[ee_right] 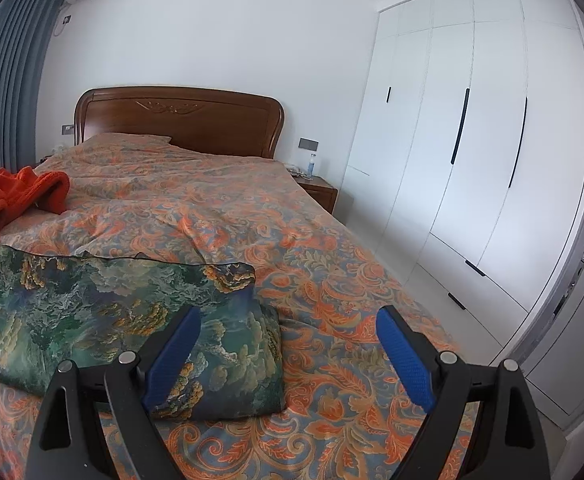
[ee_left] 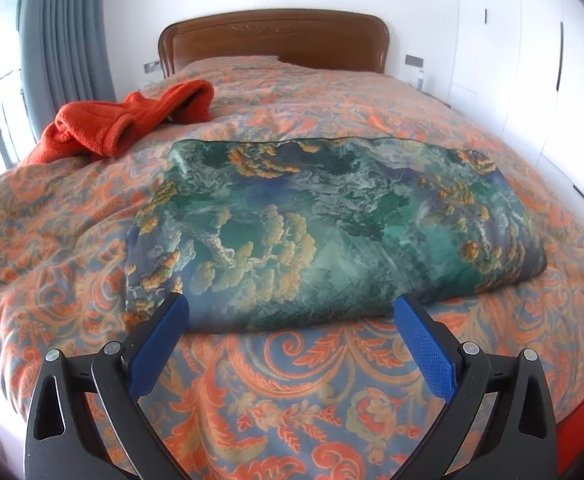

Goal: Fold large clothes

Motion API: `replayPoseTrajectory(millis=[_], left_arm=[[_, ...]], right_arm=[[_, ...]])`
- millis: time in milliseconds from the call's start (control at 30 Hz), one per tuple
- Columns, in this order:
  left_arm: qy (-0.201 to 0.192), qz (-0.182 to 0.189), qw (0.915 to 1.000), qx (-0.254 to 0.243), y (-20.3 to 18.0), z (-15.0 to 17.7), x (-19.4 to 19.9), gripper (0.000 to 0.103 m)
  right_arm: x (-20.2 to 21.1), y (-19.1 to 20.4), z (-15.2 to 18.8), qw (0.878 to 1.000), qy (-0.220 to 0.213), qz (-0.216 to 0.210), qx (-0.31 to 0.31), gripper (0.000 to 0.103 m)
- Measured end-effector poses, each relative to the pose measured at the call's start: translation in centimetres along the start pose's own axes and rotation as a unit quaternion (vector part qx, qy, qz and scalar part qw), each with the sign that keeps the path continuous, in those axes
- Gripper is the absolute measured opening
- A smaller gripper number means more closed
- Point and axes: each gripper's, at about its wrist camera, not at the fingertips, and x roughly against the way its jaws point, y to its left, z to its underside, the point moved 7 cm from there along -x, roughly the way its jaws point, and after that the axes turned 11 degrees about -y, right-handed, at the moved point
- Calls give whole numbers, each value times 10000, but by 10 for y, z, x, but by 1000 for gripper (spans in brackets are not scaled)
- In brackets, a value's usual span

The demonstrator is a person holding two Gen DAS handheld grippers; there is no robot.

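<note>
Left claw (ee_left: 291, 312): hovering low over the near part of the bed, spread wide, gripping nothing; its blue pads (ee_left: 424, 344) are pointing at the near edge of the green cloth.
Right claw (ee_right: 287, 326): hanging above the bed, spread wide and empty; its left pad is showing in front of the cloth's right corner, its right pad over bare bedspread.
Green cloth (ee_left: 332, 220): lying folded into a flat rectangle across the bedspread, just ahead of both claws; whether either pad is touching it is hard to tell.
Red garment (ee_left: 127, 122): sitting crumpled and unfolded on the far left of the bed, well apart from the claws.
Bed (ee_right: 332, 280): carrying an orange-patterned bedspread, with a wooden headboard (ee_right: 179, 118) at the far end.
Surroundings: a grey curtain (ee_left: 63, 36) is hanging at the left, a white wardrobe (ee_right: 472, 140) is standing along the right, and a nightstand (ee_right: 320, 192) is standing beside the headboard with a bottle (ee_right: 311, 165) on it.
In the way: nothing is lying between the claws and the green cloth.
</note>
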Motion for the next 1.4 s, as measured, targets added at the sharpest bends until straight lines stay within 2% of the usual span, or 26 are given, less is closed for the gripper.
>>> replayPoseTrajectory(millis=[67, 200, 533, 767, 933, 1400], left_arm=[[52, -70, 10000, -36, -3, -5, 3, 102], [-108, -119, 9998, -78, -14, -23, 19, 102], [-247, -125, 9989, -381, -44, -40, 41, 102], [-462, -376, 9965, -593, -56, -53, 51, 102], [-652, -486, 9938, -753, -62, -65, 53, 102], [-527, -531, 9941, -782, -69, -70, 36, 102]], right_arm=[[2, 2, -1, 10000, 18, -71, -35, 91], [6, 7, 0, 9998, 26, -191, -60, 91], [9, 19, 9, 9993, 148, -352, 1, 91], [9, 20, 13, 9989, 199, -415, 65, 91], [6, 21, 20, 9985, 289, -452, 64, 91], [-17, 20, 41, 9971, 581, -493, 47, 91]])
